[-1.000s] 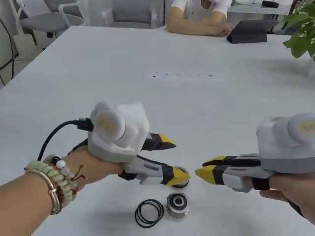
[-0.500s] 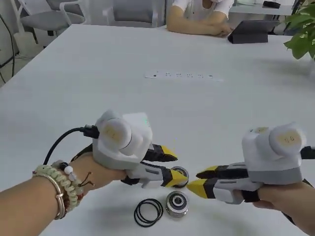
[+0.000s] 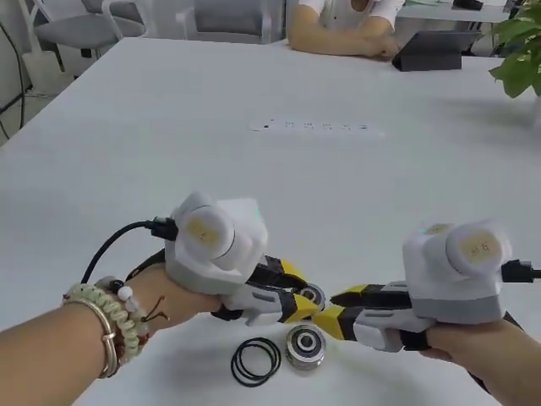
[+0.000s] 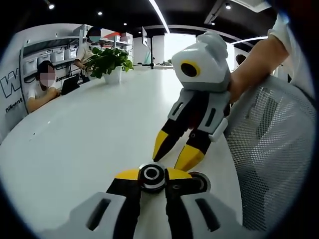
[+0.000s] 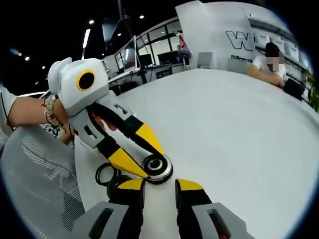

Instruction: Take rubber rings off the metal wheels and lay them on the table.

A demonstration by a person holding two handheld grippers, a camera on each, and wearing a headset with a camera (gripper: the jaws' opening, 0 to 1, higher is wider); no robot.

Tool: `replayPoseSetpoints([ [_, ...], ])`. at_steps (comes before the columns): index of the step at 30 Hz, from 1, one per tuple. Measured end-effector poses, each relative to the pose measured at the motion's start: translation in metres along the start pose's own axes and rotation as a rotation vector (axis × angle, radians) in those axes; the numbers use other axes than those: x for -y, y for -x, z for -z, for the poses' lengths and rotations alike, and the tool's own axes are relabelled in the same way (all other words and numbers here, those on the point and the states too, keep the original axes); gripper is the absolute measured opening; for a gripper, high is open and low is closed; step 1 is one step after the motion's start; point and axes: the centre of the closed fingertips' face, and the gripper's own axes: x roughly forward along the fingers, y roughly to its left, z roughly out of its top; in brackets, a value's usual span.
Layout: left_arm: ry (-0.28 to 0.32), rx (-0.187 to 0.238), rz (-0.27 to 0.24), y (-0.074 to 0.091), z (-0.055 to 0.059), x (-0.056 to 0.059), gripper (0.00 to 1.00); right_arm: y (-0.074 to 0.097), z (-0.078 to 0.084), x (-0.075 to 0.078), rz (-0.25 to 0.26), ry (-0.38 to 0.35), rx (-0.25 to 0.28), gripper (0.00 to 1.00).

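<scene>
Near the near edge of the worktop (image 3: 254, 169), the left hand-held gripper (image 3: 300, 292) clamps a metal wheel (image 3: 312, 295). The right hand-held gripper (image 3: 331, 310) points at it, jaws slightly parted. Closer to that edge, a second wheel (image 3: 304, 348) lies just beside black rubber rings (image 3: 256, 362).

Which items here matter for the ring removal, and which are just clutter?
Job: wheel clamped in left gripper; open right gripper; second wheel on table; rubber rings beside it.
Lying about: socket strip, dark tablet, plant.
</scene>
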Motion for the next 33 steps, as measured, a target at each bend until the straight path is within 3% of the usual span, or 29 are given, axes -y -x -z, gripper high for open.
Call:
replayPoseSetpoints([
  [4,0.004,0.004,-0.016,-0.0004,0.0,-0.0027,0.09,-0.0017,0.0019,-0.003,0.004,0.027,-0.005,0.19],
  [5,-0.02,0.006,-0.017,-0.0002,-0.0006,-0.0027,0.08,-0.0015,0.0003,-0.0019,0.009,0.037,0.001,0.2],
  [8,-0.003,0.006,-0.018,0.0002,-0.0003,-0.002,0.08,-0.0012,-0.0037,0.0002,0.017,0.022,0.021,0.2],
  [14,-0.007,0.014,-0.02,0.0008,-0.0007,-0.0013,0.08,-0.0035,0.0039,-0.0022,0.025,0.066,-0.018,0.17],
  [20,-0.008,0.016,-0.025,0.0008,-0.0008,-0.0015,0.08,-0.0043,0.0007,0.0022,0.029,0.033,-0.001,0.17],
  [29,0.006,0.029,-0.04,0.0002,-0.0011,-0.0032,0.08,-0.0026,0.0001,0.0022,0.038,0.088,-0.011,0.1],
  [31,0.005,0.029,-0.04,0.0003,-0.001,-0.0034,0.08,-0.0015,0.0022,0.0046,0.048,0.107,-0.024,0.04],
  [33,0.005,0.031,-0.04,0.0003,-0.0011,-0.0034,0.08,-0.0018,0.0015,0.0065,0.048,0.086,-0.017,0.01],
])
